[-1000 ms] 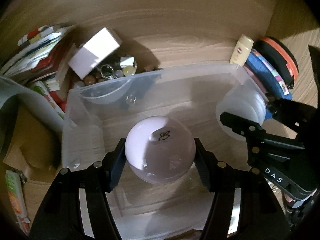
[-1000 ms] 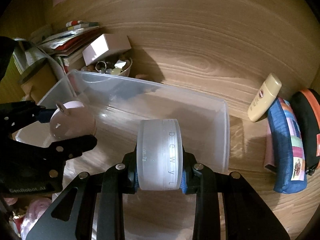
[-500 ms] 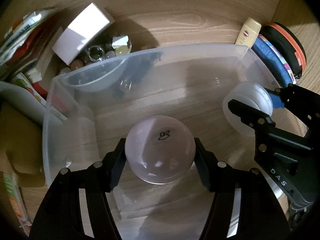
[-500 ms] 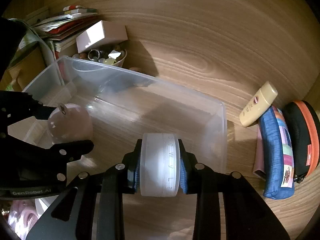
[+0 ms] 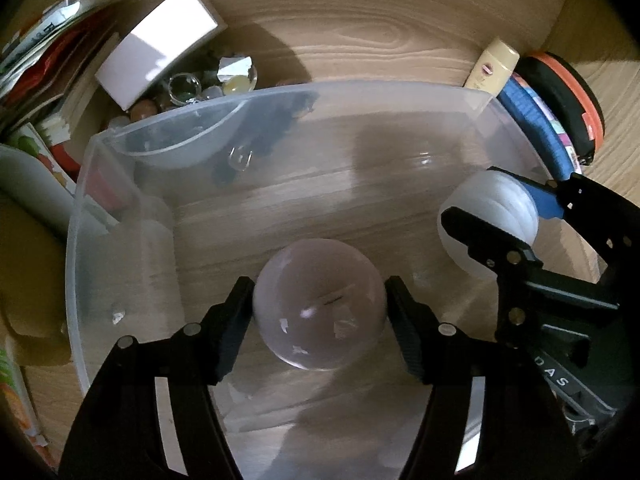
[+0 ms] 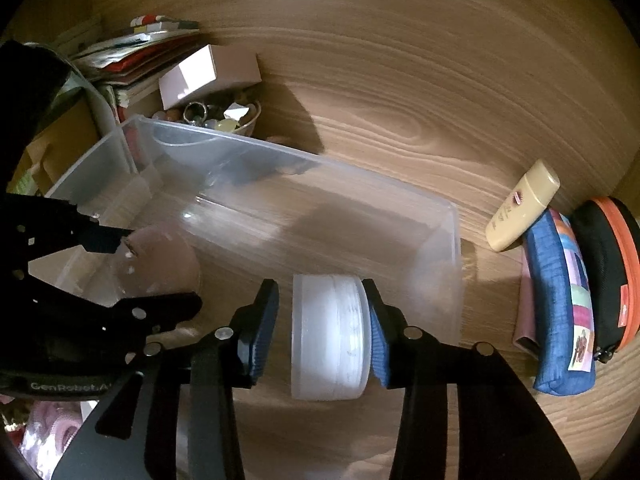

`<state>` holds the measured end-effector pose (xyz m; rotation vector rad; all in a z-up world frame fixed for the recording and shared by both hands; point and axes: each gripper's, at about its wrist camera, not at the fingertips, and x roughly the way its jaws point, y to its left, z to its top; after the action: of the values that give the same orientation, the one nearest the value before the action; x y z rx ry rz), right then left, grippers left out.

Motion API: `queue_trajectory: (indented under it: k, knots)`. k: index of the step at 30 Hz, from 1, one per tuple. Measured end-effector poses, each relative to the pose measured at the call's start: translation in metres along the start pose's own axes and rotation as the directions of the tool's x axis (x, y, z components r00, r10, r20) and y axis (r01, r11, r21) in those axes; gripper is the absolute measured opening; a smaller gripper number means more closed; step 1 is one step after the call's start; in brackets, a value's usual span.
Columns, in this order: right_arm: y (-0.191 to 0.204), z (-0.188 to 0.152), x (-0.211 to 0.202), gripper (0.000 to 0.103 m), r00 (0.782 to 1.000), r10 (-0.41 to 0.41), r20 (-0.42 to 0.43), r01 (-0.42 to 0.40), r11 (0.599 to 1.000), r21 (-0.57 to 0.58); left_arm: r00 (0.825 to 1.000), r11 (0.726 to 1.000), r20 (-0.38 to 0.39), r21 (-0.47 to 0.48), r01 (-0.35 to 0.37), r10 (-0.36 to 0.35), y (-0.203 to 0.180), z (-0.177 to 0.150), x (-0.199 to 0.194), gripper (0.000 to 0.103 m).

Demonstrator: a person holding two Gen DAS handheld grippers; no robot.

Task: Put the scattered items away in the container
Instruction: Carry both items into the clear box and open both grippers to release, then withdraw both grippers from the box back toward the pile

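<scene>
A clear plastic bin (image 5: 280, 94) (image 6: 448, 216) stands on the wooden table. My left gripper (image 5: 320, 306) is inside it, and a pale pink ball (image 5: 320, 304) sits between its fingers, blurred, with small gaps at the pads. The ball also shows in the right wrist view (image 6: 160, 264). My right gripper (image 6: 320, 336) is open over the bin's right end. A frosted white round jar (image 6: 328, 336) (image 5: 488, 216) sits between its fingers, touching only the right blue pad (image 6: 378, 340), apart from the left one.
Behind the bin are a white box (image 5: 160, 44), a bowl of trinkets (image 6: 216, 118) and stacked papers (image 6: 132, 52). To the right lie a cream tube (image 6: 520, 208), a blue pouch (image 6: 560, 304) and a black-orange case (image 6: 608, 264).
Both grippers have sunk lower into the bin. The right jaws have spread, freeing the jar on its left side. The left jaws have eased apart and the ball is slipping down.
</scene>
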<state>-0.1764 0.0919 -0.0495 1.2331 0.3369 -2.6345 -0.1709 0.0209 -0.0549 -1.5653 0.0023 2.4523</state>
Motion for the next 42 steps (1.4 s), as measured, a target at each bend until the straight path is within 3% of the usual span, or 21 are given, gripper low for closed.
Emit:
queue_trajectory:
  k: [6,12,14,16,18,26,42]
  knots:
    - [-0.005,-0.001,-0.007,0.048,0.998,0.06,0.021,-0.061,0.998,0.034,0.999,1.0,0.034,0.002,0.008,-0.008,0.0,-0.007,-0.012,0.068]
    - [-0.012,-0.003,-0.022,0.067,0.995,0.062,0.072,-0.066,0.996,0.056,0.994,1.0,0.109,0.019,-0.015,0.013,-0.006,-0.013,-0.037,0.07]
    - [-0.015,-0.004,-0.031,0.071,0.993,0.068,0.099,-0.074,0.995,0.064,0.985,0.997,0.157,0.014,-0.075,0.072,-0.01,-0.014,-0.048,0.086]
    - [-0.016,-0.003,-0.038,0.077,0.99,0.082,0.117,-0.091,0.993,0.071,0.968,0.993,0.225,0.015,-0.119,0.113,-0.013,-0.016,-0.055,0.094]
    - [-0.017,-0.004,-0.045,0.081,0.987,0.087,0.136,-0.097,0.993,0.073,0.959,0.992,0.256,0.003,-0.128,0.123,-0.013,-0.017,-0.064,0.095]
    - [-0.012,-0.01,-0.072,0.083,0.979,0.078,0.188,-0.091,0.994,0.061,0.935,0.988,0.32,-0.048,-0.145,0.152,-0.001,-0.032,-0.093,0.096]
    - [-0.01,-0.047,-0.116,0.083,0.975,0.033,0.218,-0.053,0.995,0.084,0.913,0.989,0.381,-0.077,-0.126,0.146,0.002,-0.082,-0.133,0.096]
